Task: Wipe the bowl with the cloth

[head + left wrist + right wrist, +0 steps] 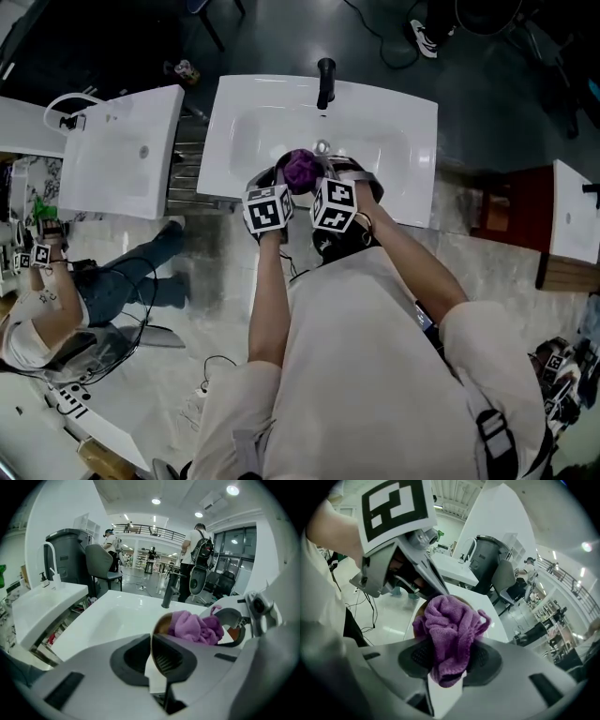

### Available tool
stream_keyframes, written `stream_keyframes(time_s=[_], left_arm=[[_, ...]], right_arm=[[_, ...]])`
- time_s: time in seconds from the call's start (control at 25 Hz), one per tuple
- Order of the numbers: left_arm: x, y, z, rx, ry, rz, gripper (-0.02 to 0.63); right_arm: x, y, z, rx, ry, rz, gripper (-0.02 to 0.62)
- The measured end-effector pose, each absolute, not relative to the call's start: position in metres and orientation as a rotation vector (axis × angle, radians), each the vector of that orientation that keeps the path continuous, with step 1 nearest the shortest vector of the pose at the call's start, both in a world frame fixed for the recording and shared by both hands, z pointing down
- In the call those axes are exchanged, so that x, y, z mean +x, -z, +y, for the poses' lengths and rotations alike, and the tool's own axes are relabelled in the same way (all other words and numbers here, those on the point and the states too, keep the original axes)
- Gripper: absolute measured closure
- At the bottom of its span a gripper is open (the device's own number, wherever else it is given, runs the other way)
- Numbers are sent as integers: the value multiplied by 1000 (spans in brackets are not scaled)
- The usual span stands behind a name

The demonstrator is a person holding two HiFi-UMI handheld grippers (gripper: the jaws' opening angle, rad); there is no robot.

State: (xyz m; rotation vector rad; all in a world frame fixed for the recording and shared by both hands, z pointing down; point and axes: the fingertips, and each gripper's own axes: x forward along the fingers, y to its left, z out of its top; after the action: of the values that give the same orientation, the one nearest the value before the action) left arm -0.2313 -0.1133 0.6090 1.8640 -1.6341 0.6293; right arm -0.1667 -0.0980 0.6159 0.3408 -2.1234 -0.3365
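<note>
Over a white sink (394, 122), the left gripper (154, 656) pinches the rim of the bowl (161, 622). The right gripper (447, 660) clamps the purple cloth (450, 625), bunched inside it.

The purple cloth (452, 630) is nubby, fuzzy terry, the white sink (394, 122) smooth and glossy like glazed ceramic, and the black tap (325, 82) matt metal.

White rectangular ceramic sink (403, 122); black upright tap (325, 84) at its far rim. Second white sink (122, 155) just left. Person in jeans (112, 286) seated on floor, near-left.
</note>
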Motion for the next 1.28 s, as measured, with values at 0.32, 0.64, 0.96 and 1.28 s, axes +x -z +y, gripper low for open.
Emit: stream_keyframes(time_s=[0.32, 0.64, 0.96, 1.28], left_arm=[[-233, -608, -113, 1854, -599, -1656, 586], [-223, -602, -111, 1870, -551, -1642, 586], [-223, -599, -104, 1874, -510, -1635, 591], [-221, -589, -101, 1928, -601, -1674, 591]], right_arm=[[-165, -627, -62, 284, 308, -2089, 460], [-192, -616, -49, 191, 251, -2206, 460], [-197, -612, -73, 230, 147, -2249, 457], [-200, -613, -87, 379, 75, -2265, 456]])
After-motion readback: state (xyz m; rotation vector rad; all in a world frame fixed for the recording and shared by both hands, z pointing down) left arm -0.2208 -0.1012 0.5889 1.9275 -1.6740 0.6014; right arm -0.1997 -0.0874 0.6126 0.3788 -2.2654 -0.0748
